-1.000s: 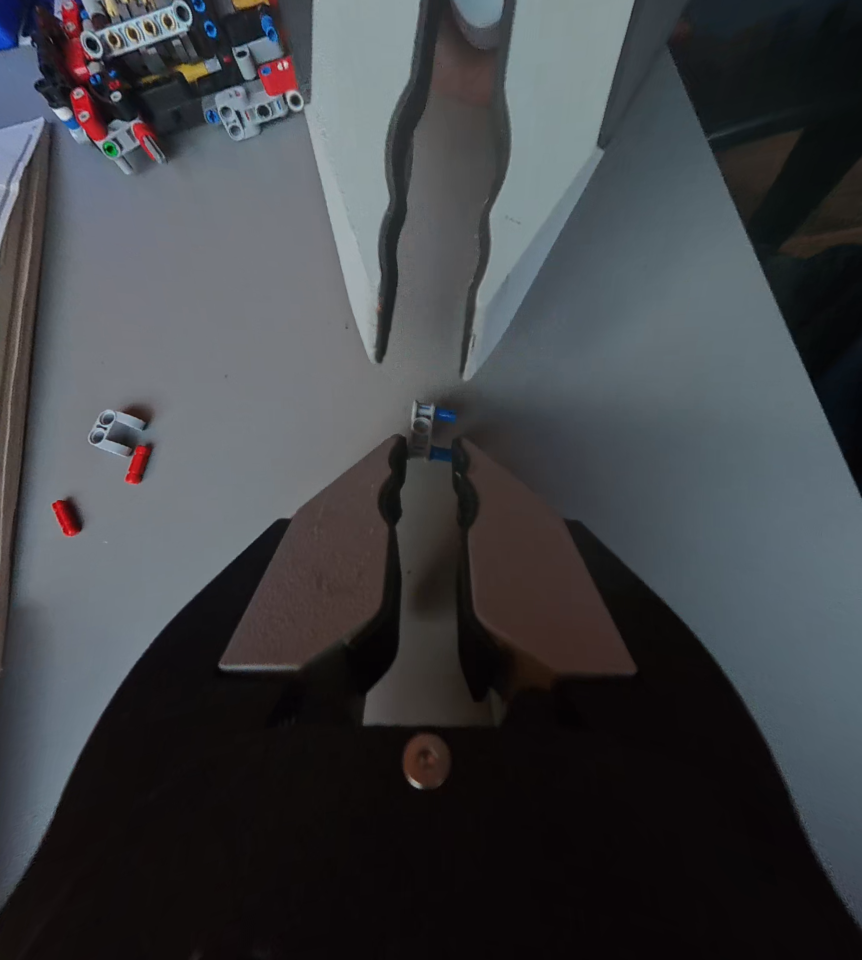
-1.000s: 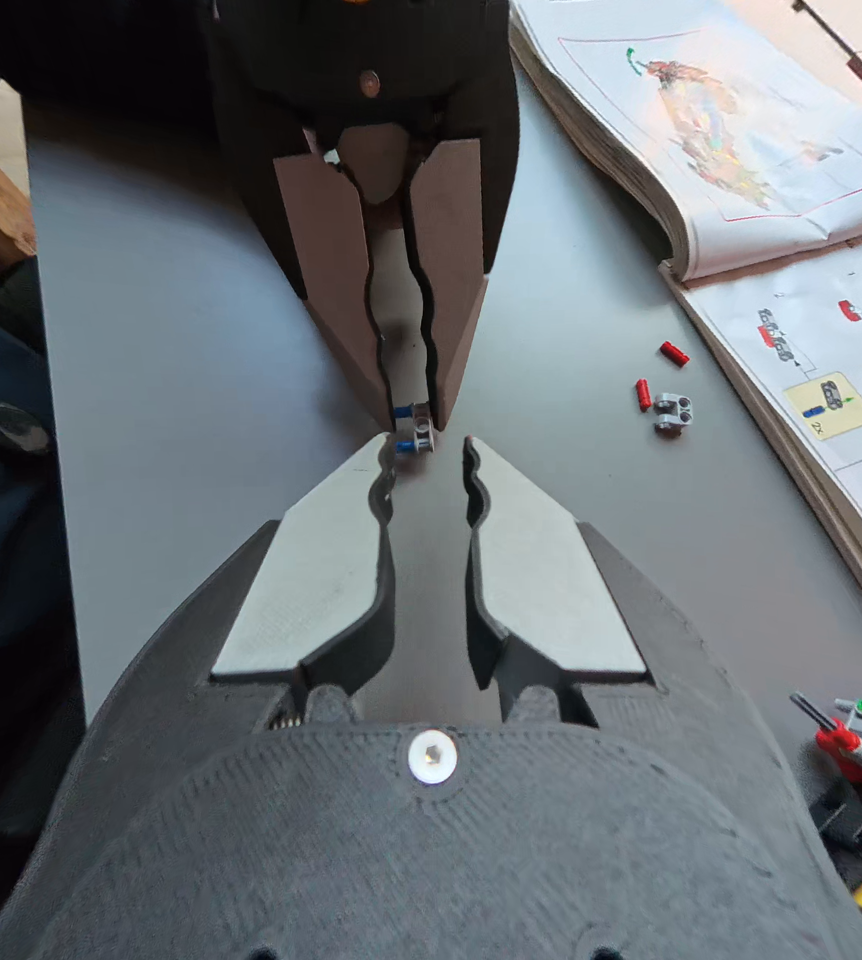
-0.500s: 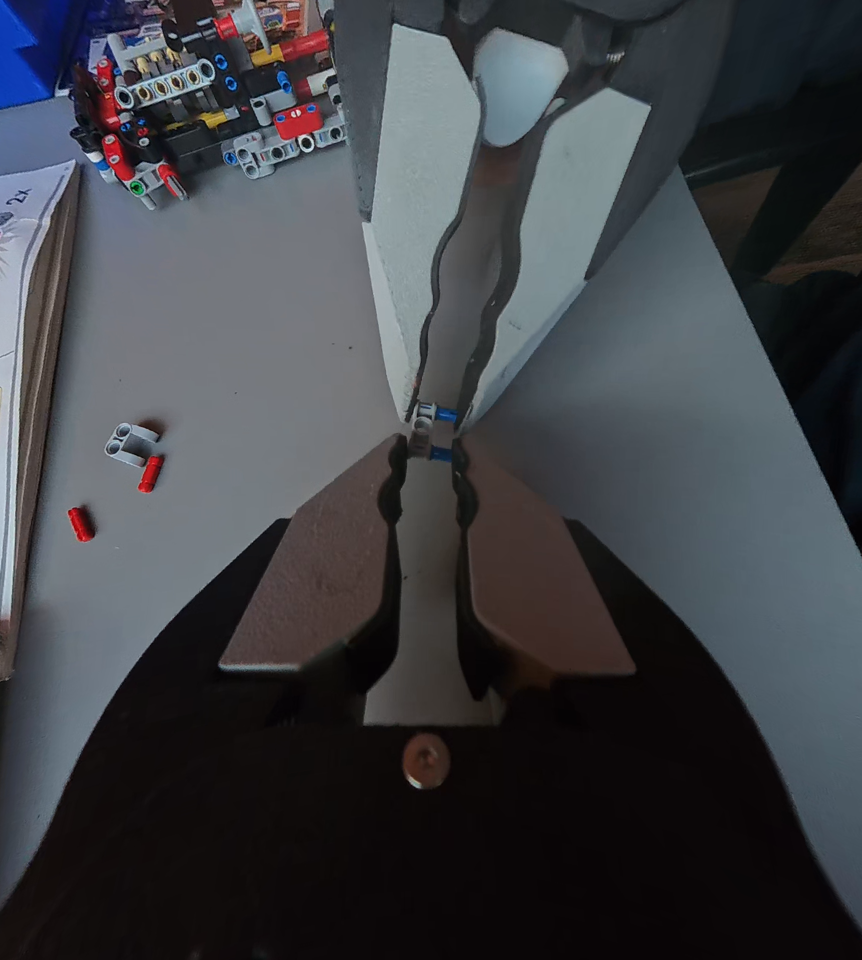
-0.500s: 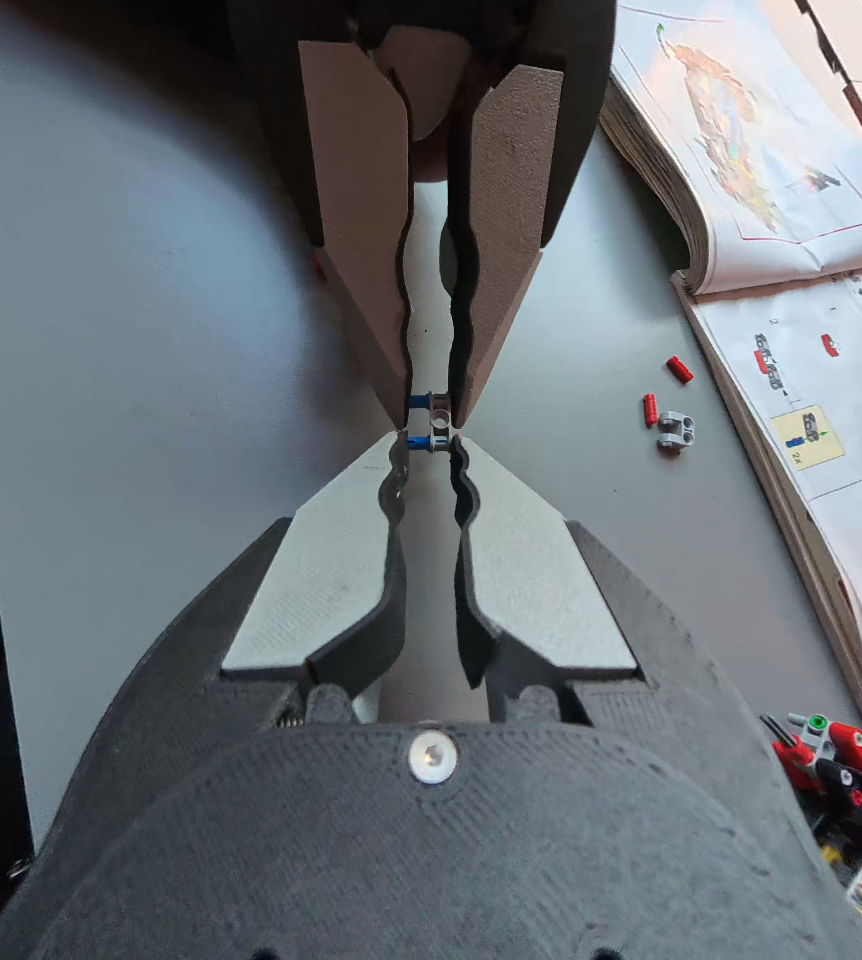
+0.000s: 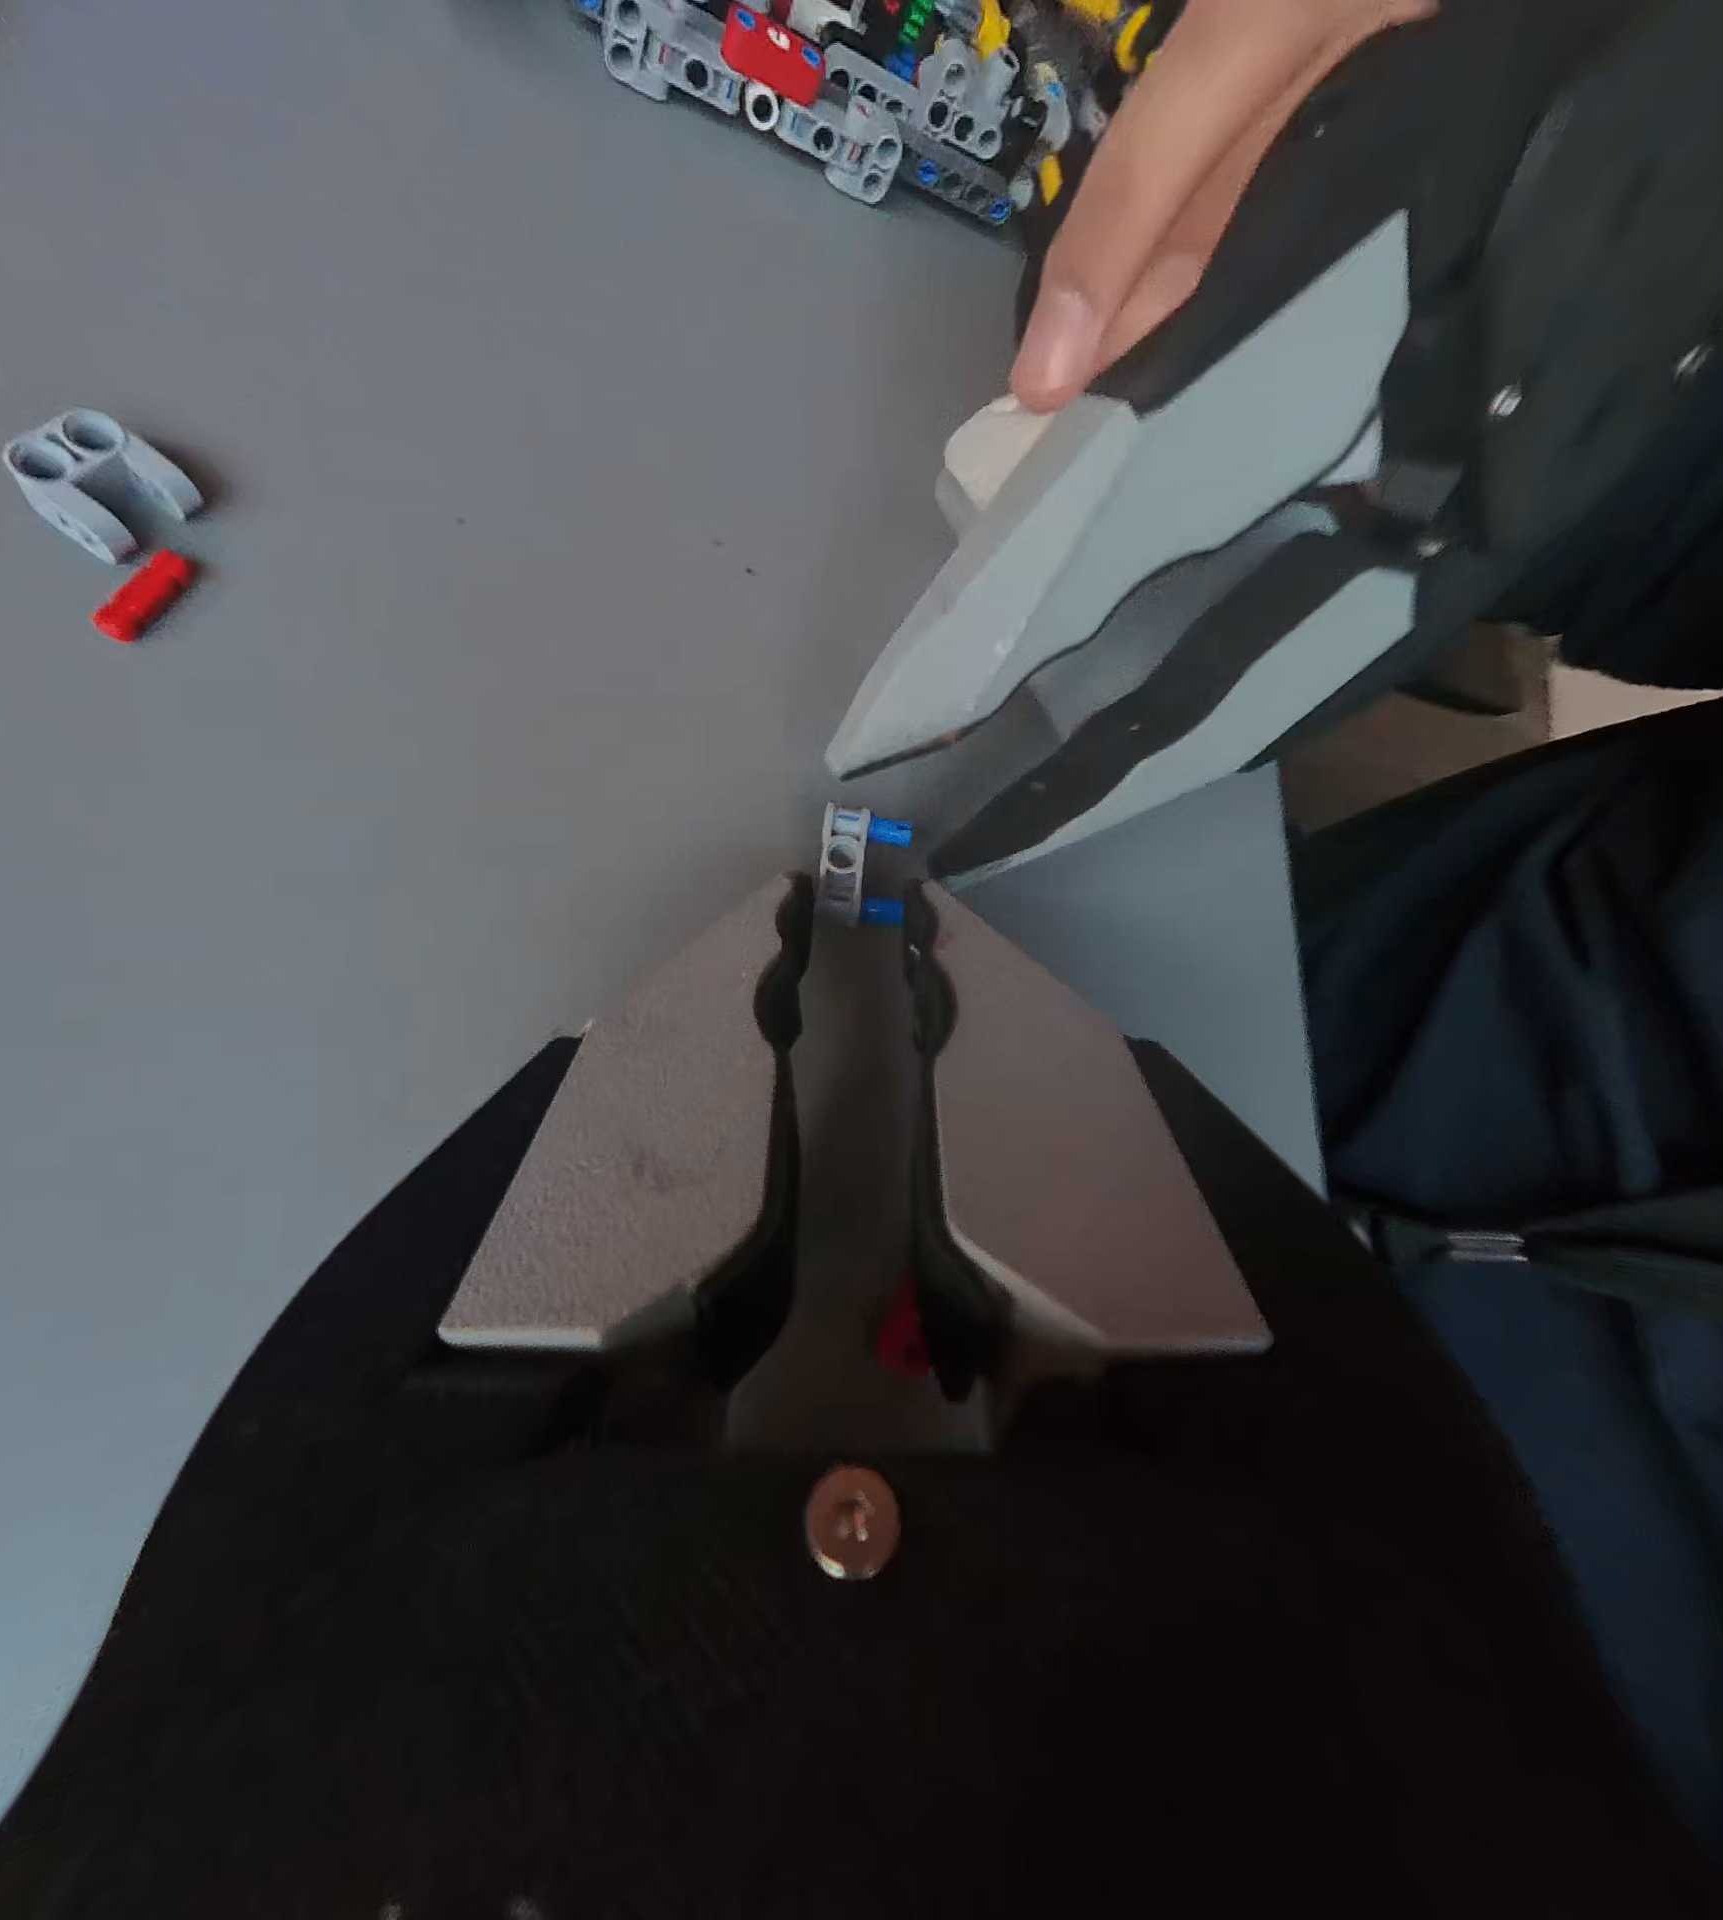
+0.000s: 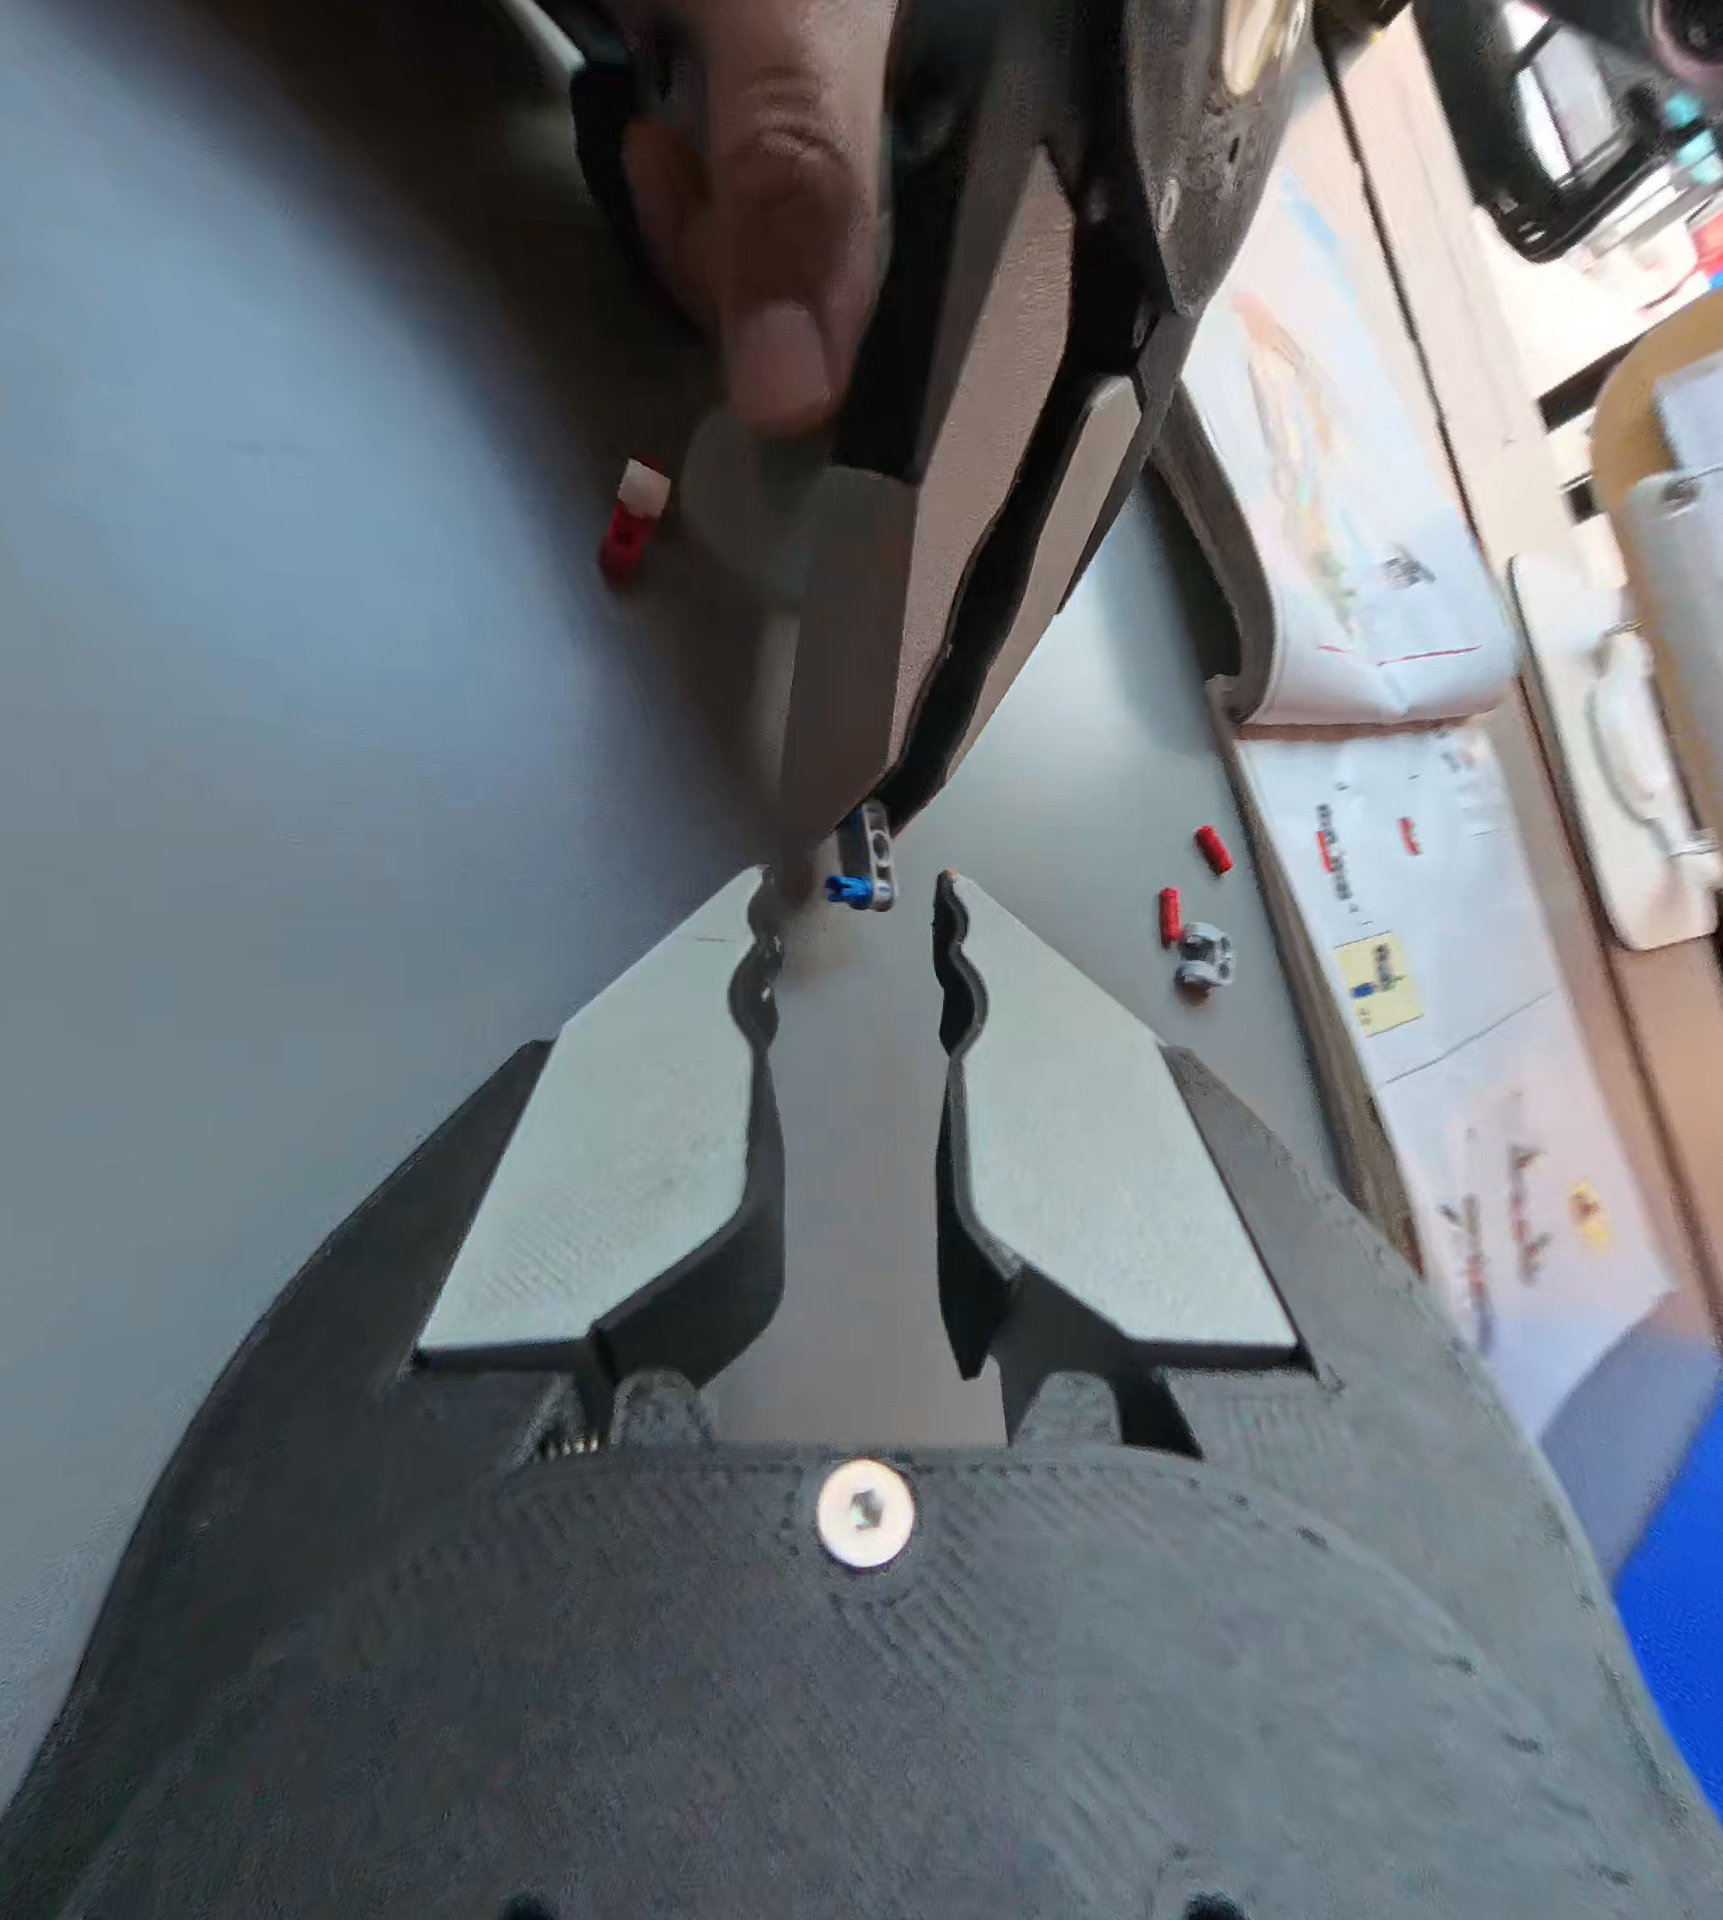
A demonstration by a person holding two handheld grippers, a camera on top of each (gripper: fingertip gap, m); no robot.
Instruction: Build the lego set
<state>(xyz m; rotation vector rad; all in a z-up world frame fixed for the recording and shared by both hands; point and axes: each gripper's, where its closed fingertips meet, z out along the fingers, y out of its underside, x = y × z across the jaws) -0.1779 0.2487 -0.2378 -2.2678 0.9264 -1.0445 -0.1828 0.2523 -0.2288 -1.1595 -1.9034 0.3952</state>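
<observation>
Your left gripper (image 5: 855, 902) is clenched on a small grey beam with 2 blue pins (image 5: 849, 864), pinched at its lower end, the upper pin poking out past the tips. Your right gripper (image 6: 855, 883) stands released, its fingertips just beside that beam, not touching. On the grey table (image 5: 421, 312): a grey connector (image 5: 93, 483) with a red pin (image 5: 142, 594) just beside it. Brick pile (image 5: 836, 94) at the far edge; open instruction booklet (image 6: 1397, 883) at your right gripper's right
</observation>
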